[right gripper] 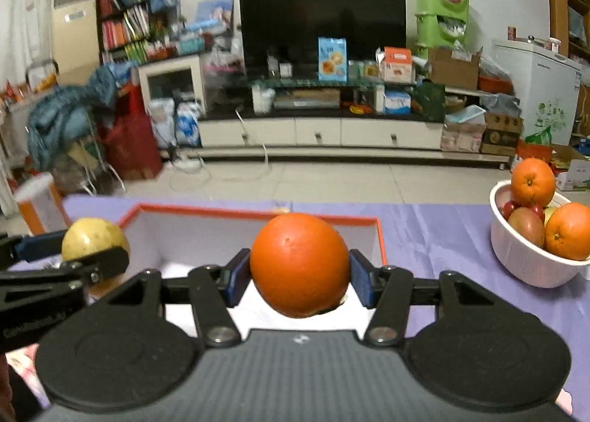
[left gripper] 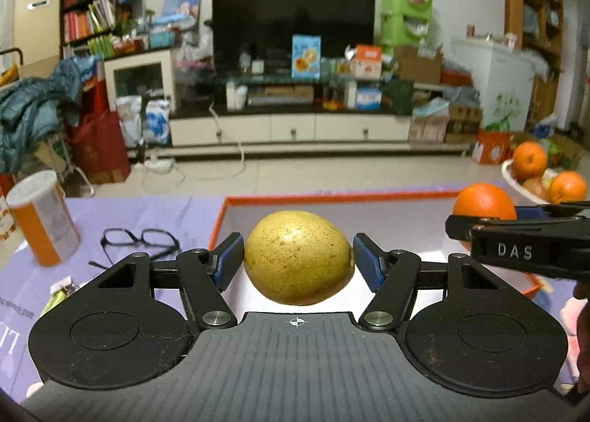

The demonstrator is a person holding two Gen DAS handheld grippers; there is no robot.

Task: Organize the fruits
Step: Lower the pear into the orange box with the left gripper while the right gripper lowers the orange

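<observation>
A: What is held by the left gripper (left gripper: 298, 261)?

B: A yellow, brown-speckled pear (left gripper: 298, 258) is clamped between its blue pads (left gripper: 229, 259). The jaws are closed only as far as the fruit's width, and the pear is pressed from both sides. It is held above the white floor of the box (left gripper: 332, 197), which is rimmed in orange.

A: And the right gripper (right gripper: 299, 276)?

B: An orange (right gripper: 300, 263) is gripped the same way, pinched between both pads (right gripper: 361, 280) with the jaws part-closed around it. It is also held over the box (right gripper: 206, 213), toward the right-hand end. From the left wrist view, the right gripper (left gripper: 475, 228) is seen at the right edge with the orange (left gripper: 483, 202) in it; from the right wrist view, the pear (right gripper: 94, 237) is seen at the left, in the other tool.

A: Where is the remaining fruit kept?

B: A white bowl (right gripper: 523, 259) is placed on the purple cloth (right gripper: 435, 230), well to the right of the box. Two oranges (right gripper: 533, 182) and reddish fruit are piled in it.

A: What else is seen on the table?

B: Black glasses (left gripper: 140, 241) are laid on the cloth left of the box, and an orange-and-white canister (left gripper: 42, 217) is stood further left.
</observation>
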